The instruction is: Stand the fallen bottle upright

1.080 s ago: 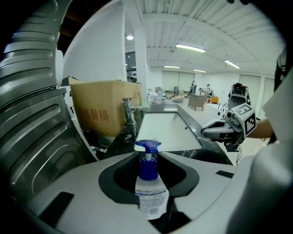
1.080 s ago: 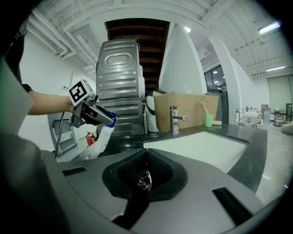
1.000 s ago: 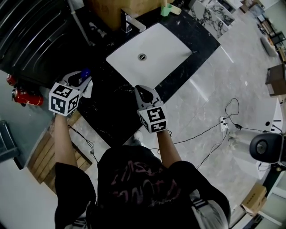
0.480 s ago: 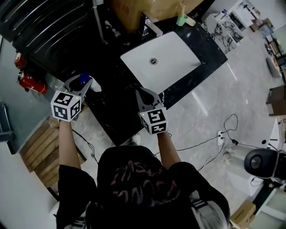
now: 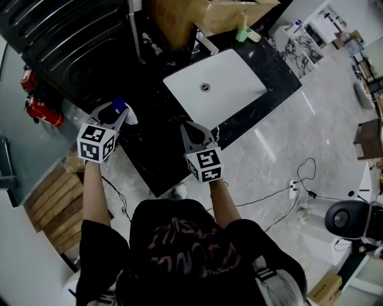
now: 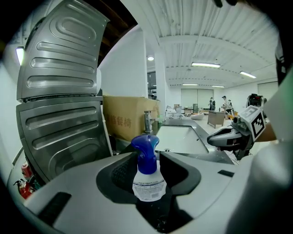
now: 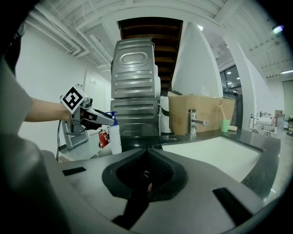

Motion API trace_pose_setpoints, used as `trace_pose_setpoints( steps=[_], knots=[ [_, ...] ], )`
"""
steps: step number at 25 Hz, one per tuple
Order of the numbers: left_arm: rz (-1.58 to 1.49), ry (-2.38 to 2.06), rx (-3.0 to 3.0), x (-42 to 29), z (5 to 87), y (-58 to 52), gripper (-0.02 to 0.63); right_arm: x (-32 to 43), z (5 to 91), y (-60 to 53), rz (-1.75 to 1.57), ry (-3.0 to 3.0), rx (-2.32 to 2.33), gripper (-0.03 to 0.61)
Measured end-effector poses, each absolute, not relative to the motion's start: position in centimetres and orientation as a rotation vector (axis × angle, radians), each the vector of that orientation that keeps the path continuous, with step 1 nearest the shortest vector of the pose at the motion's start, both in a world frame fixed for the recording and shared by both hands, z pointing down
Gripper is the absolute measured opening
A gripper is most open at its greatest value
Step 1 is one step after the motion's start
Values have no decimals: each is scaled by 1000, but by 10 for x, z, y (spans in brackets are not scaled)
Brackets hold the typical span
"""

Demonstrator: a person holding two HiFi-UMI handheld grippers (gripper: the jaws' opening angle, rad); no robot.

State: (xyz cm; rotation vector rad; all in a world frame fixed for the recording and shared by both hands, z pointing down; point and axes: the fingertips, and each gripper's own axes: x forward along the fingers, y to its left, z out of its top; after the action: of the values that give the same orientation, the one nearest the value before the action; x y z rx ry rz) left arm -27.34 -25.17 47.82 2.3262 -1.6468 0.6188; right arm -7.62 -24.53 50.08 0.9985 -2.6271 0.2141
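A white spray bottle [image 6: 147, 179] with a blue trigger head stands upright on the left end of the black counter [image 5: 157, 156]; it also shows as the bottle [image 7: 115, 137] and the bottle [image 5: 127, 112]. My left gripper [image 6: 147, 155] straddles its neck. The jaws have just been opening, and the pads stand a little off the bottle, so it is open. From the side, the left gripper [image 7: 101, 119] reaches level with the spray head. My right gripper [image 5: 191, 127] hovers over the counter's front edge beside the sink, shut and empty, its own view showing the right gripper [image 7: 147, 150] closed.
A white sink [image 5: 218, 89] with a faucet [image 5: 206, 40] lies to the right. Behind it are a cardboard box [image 5: 197, 18] and a green cup [image 5: 242, 33]. A ribbed grey metal panel [image 5: 66, 42] rises behind the bottle. A red fire extinguisher [image 5: 42, 110] and wooden slats [image 5: 54, 200] are on the floor at left.
The left gripper shifted and turned a little with the bottle between its jaws, then held still. The right gripper moved slightly along the counter's front edge.
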Motion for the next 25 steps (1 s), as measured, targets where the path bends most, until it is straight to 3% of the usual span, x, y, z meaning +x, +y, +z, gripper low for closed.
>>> trace_pose_setpoints(
  steps=[10,25],
  knots=[
    [505,-1775,2279,-277,459,-221,181,-78,481,-238,185,-2674,999,14],
    [295,-2057,2209,-248,415,-151,28,-56,433,-222,90,-2767,1030,14]
  ],
)
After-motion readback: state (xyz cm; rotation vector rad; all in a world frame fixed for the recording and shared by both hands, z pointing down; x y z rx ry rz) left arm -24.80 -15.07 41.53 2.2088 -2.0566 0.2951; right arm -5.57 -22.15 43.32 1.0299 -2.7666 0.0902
